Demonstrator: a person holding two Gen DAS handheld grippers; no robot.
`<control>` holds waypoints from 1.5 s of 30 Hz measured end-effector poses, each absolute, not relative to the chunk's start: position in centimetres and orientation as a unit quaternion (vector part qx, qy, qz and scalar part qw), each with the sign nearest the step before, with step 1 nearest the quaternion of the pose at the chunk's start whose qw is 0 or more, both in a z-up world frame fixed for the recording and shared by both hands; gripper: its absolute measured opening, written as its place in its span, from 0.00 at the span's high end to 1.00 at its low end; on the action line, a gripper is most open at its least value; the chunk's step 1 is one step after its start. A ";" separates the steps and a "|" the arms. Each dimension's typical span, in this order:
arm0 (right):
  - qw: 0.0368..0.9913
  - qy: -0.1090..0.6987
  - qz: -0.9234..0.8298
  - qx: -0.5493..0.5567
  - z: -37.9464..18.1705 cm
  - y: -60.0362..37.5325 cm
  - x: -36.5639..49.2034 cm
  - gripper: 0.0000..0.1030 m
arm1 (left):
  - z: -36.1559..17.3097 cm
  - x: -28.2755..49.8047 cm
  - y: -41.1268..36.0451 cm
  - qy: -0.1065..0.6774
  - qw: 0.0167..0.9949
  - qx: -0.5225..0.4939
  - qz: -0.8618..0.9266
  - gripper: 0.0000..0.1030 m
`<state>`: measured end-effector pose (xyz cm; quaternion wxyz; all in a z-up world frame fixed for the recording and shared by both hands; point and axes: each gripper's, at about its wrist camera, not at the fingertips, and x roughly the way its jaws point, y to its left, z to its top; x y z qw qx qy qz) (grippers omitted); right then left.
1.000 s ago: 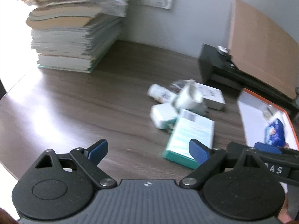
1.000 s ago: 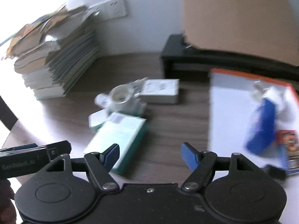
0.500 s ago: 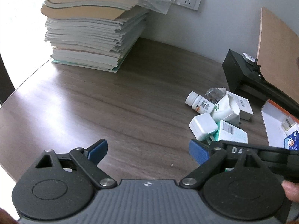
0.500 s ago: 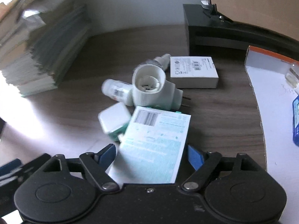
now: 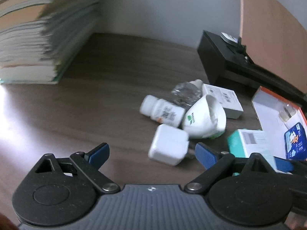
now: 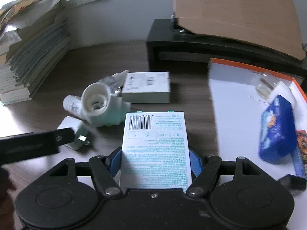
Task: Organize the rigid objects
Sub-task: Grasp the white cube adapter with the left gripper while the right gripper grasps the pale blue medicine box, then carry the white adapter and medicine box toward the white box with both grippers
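Note:
My right gripper (image 6: pixel 155 162) is shut on a teal and white flat box (image 6: pixel 155 143) and holds it; the box also shows in the left wrist view (image 5: pixel 249 143). My left gripper (image 5: pixel 151 153) is open and empty, just in front of a white charger cube (image 5: pixel 168 147). Behind the cube lie a white pill bottle (image 5: pixel 161 112), a white plug-in device with a round opening (image 5: pixel 205 118), a crumpled clear bottle (image 5: pixel 186 92) and a white carton (image 5: pixel 223 100). The orange-rimmed white tray (image 6: pixel 236 103) at the right holds a blue packet (image 6: pixel 276 132).
A tall stack of papers (image 5: pixel 28 38) stands at the far left. A black stand (image 6: pixel 191 44) carries a brown cardboard sheet (image 6: pixel 236 5) at the back right. The dark wood table (image 5: pixel 86 105) stretches between the stack and the cluster.
My right gripper has closed on the teal box and holds it between its fingers. My left gripper has moved closer to the charger cube and stays open.

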<state>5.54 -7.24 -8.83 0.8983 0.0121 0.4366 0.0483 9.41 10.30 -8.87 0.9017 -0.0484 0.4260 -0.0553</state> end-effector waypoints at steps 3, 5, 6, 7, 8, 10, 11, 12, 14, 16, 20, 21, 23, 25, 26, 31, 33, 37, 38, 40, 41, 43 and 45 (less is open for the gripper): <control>0.900 0.433 0.047 0.023 -8.6 -8.4 5.4 0.19 | -9.8 10.3 9.2 0.431 0.899 -0.027 -0.075 0.04; 0.901 0.430 0.044 0.025 -8.5 -8.9 5.2 0.19 | -10.5 10.7 8.6 0.433 0.897 -0.005 -0.082 0.04; 0.902 0.429 0.043 0.026 -8.4 -9.1 5.1 0.19 | -10.8 10.7 8.5 0.430 0.899 0.005 -0.085 0.06; 0.903 0.427 0.042 0.029 -8.4 -9.4 5.0 0.19 | -11.0 10.5 8.3 0.421 0.903 0.020 -0.084 0.08; 0.903 0.426 0.041 0.032 -8.3 -9.6 4.9 0.19 | -11.1 10.4 8.2 0.414 0.906 0.033 -0.084 0.13; 0.904 0.424 0.041 0.035 -8.1 -9.8 4.7 0.19 | -11.1 10.3 8.0 0.402 0.910 0.047 -0.086 0.25; 0.905 0.422 0.043 0.036 -8.0 -9.9 4.6 0.19 | -11.0 10.2 7.9 0.398 0.912 0.052 -0.086 0.38; 0.905 0.420 0.045 0.037 -8.0 -9.9 4.6 0.19 | -10.8 10.1 7.7 0.394 0.913 0.057 -0.089 0.44; 0.907 0.417 0.049 0.037 -7.8 -9.7 4.5 0.19 | -10.7 10.0 7.7 0.397 0.911 0.054 -0.093 0.44; 0.908 0.414 0.054 0.034 -7.6 -9.7 4.3 0.19 | -10.5 9.6 7.8 0.399 0.910 0.050 -0.095 0.44; 0.913 0.402 0.059 0.029 -6.8 -9.6 3.9 0.19 | -9.6 8.5 7.9 0.394 0.914 0.035 -0.091 0.44; 0.915 0.399 0.061 0.029 -6.6 -9.7 3.8 0.19 | -9.3 8.2 8.0 0.392 0.915 0.033 -0.091 0.44; 0.917 0.393 0.065 0.031 -6.1 -9.9 3.6 0.19 | -8.5 7.7 7.9 0.388 0.917 0.030 -0.090 0.44; 0.919 0.387 0.067 0.030 -5.6 -10.0 3.2 0.19 | -7.6 6.9 7.7 0.381 0.920 0.025 -0.089 0.44; 0.921 0.383 0.068 0.030 -5.3 -10.2 3.0 0.19 | -7.2 6.6 7.6 0.379 0.921 0.022 -0.088 0.44; 0.929 0.364 0.067 0.031 -3.8 -11.5 1.5 0.19 | -5.5 4.6 6.3 0.368 0.925 0.015 -0.090 0.44; 0.932 0.355 0.064 0.030 -3.2 -12.3 0.8 0.19 | -4.8 3.8 5.6 0.365 0.926 0.010 -0.095 0.44; 0.938 0.341 0.050 0.033 -2.2 -14.5 -0.8 0.19 | -3.9 2.6 3.4 0.357 0.927 0.012 -0.115 0.44; 0.940 0.337 0.044 0.035 -1.9 -15.2 -1.3 0.19 | -3.5 2.4 2.6 0.355 0.927 0.012 -0.123 0.44; 0.942 0.331 0.032 0.040 -1.6 -16.7 -2.1 0.19 | -3.1 2.0 1.3 0.350 0.927 0.013 -0.136 0.44; 0.943 0.328 0.026 0.042 -1.4 -17.5 -2.5 0.19 | -2.8 1.8 0.5 0.348 0.927 0.014 -0.142 0.44; 0.945 0.323 0.012 0.045 -1.2 -19.0 -3.2 0.19 | -2.6 1.5 -0.9 0.347 0.925 0.017 -0.154 0.44; 0.946 0.319 -0.002 0.050 -1.1 -20.6 -3.9 0.19 | -2.5 1.3 -2.3 0.348 0.922 0.017 -0.167 0.44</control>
